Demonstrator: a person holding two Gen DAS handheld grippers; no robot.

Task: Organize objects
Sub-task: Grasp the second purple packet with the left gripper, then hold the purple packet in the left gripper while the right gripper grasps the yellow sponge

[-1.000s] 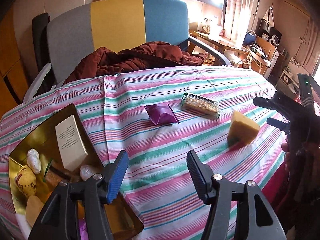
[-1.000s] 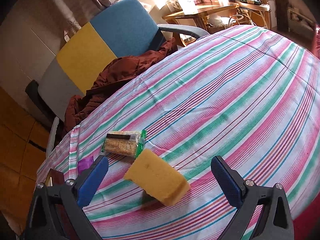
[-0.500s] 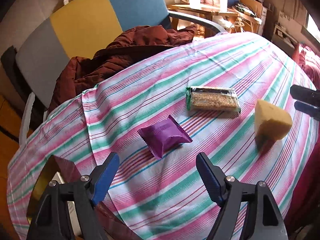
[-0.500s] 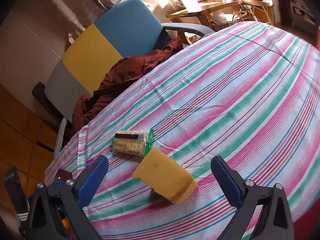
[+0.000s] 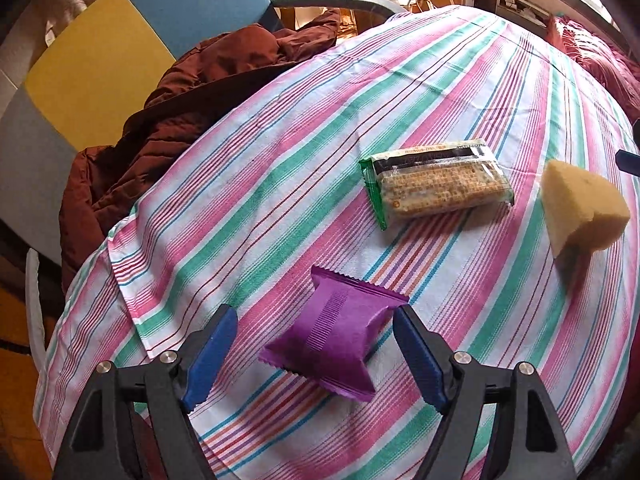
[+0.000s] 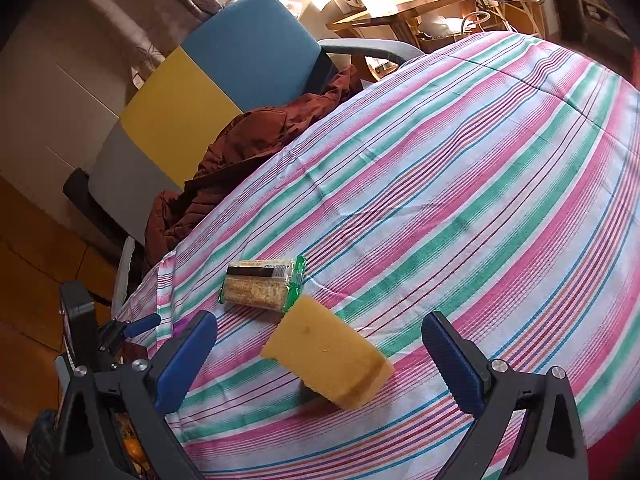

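Note:
A purple snack packet (image 5: 336, 336) lies on the striped tablecloth between the open fingers of my left gripper (image 5: 316, 344); the pads are close to its sides. A green-edged cracker pack (image 5: 436, 186) lies beyond it, and a yellow sponge wedge (image 5: 580, 208) stands at the right. In the right wrist view the sponge (image 6: 326, 356) sits between the open fingers of my right gripper (image 6: 320, 354), apart from both pads, with the cracker pack (image 6: 262, 286) just behind it. The left gripper (image 6: 132, 326) shows at the left there.
A round table with a pink, green and white striped cloth (image 5: 400, 92) fills both views. A chair with yellow and blue panels (image 6: 208, 80) holds a dark red jacket (image 5: 192, 92) behind the table. A wooden side table with clutter (image 6: 404, 4) stands at the back.
My left gripper has swung right from the gold tray and closed in on the purple packet, which now lies between its fingers. My right gripper has stayed over the sponge.

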